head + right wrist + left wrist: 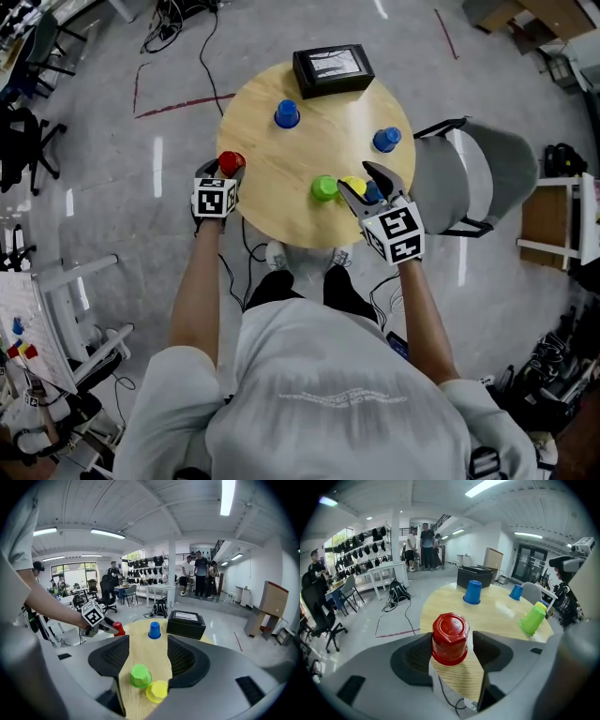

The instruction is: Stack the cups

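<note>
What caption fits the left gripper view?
Left gripper, jaws open, straddles an upside-down red cup at the edge of the round table.

At the round wooden table's (281, 178) near-right edge, a small blue plastic cup (373, 193) is mostly hidden behind the fingers (383, 177) of the right gripper (354, 176). In the left gripper view, the yellow plastic cup (541, 605) shows only its top behind the green plastic cup (531, 620).

A red cup (449, 638) stands between the left gripper's (452, 644) dark grey jaws. Close by the right gripper (147, 644) are a green cup (139, 675) and a yellow cup (157, 691) on the pale wood-grain table (140, 651). Beyond it are a blue cup (154, 630) and a black box (186, 624).
</note>
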The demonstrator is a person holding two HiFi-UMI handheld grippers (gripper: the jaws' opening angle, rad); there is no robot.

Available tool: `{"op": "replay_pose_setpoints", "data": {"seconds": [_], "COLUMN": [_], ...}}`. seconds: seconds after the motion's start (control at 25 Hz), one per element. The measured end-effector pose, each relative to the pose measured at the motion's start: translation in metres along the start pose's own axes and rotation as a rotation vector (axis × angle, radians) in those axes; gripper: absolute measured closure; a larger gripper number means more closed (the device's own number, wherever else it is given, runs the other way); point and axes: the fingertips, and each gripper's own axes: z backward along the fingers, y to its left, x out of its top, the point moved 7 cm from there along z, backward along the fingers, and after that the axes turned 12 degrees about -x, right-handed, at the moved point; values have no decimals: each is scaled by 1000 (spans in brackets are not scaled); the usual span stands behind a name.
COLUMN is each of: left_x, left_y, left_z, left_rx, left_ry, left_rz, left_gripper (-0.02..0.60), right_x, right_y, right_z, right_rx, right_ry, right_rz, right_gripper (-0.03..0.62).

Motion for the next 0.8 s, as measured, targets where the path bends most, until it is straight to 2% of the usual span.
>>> {"op": "replay_pose_setpoints", "data": {"seconds": [0.08, 0.28, 0.44, 0.64, 0.8], "left_x": [2, 19, 50, 91, 106], "left_y": [0, -18, -62, -144, -205], "left_z": [-2, -1, 2, 0, -11], "left_rx": [7, -41, -192, -418, -519], "left_ry": [4, -29, -78, -88, -28], "left_rz": [-4, -22, -78, -254, -447], "left_gripper": [328, 331, 331, 331, 331], "right_x": [-3, -8, -12, -20, -28], "right_y": [-2, -14, -25, -40, -53], "right_z": [5, 15, 25, 40, 54], "right_rx": [-5, -25, -47, -73, -96], "right_ry": [1, -2, -12, -14, -15], "right_rz": [-3, -13, -17, -24, -41], "right_gripper": [330, 330, 330, 330, 330]}}
